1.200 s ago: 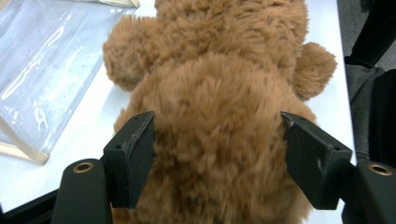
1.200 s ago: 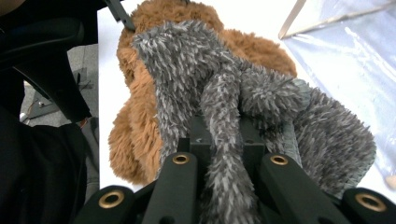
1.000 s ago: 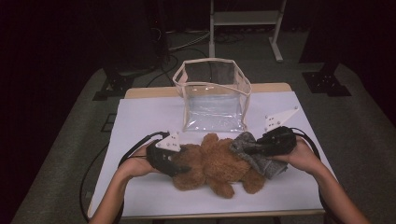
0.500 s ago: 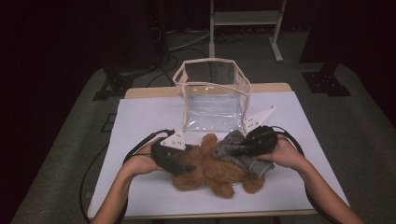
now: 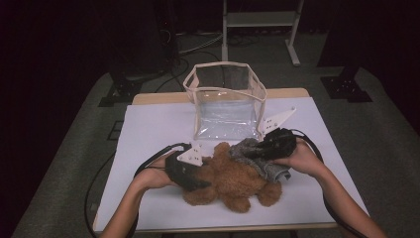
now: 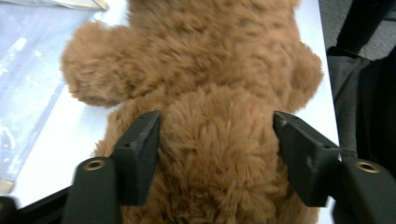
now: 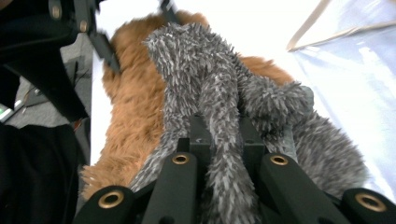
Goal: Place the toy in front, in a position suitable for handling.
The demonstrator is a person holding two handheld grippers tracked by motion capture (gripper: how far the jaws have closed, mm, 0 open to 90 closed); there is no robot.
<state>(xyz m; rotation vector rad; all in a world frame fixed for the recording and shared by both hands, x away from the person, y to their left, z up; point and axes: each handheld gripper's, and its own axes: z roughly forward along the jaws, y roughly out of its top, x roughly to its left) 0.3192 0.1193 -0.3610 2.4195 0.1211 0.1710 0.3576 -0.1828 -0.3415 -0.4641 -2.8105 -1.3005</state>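
Left gripper: jaws spread wide, one on each side of the brown teddy bear; the fur bulges between them and both inner faces look pressed into the pile, though the fur makes it hard to say how firmly they bear on it.
Right gripper: jaws drawn close together, pinching a narrow strand of the grey plush toy that runs up between them.
Brown teddy bear: lies on the white desk near its front edge, between the two hands, with the left gripper against its left end in the high view.
Grey plush toy: rests on top of the bear's right part, touching it, its shaggy body draped toward the desk.
Right hand: wraps the right gripper from the right, the grey three-cornered plate standing above it.
Clear bag: stands upright and open-topped just behind the toys, beige trim around its rim.
In the way: the grey toy covers part of the bear; the bag's front wall stands close behind both grippers.
Around: a white frame on the dark floor beyond the desk.
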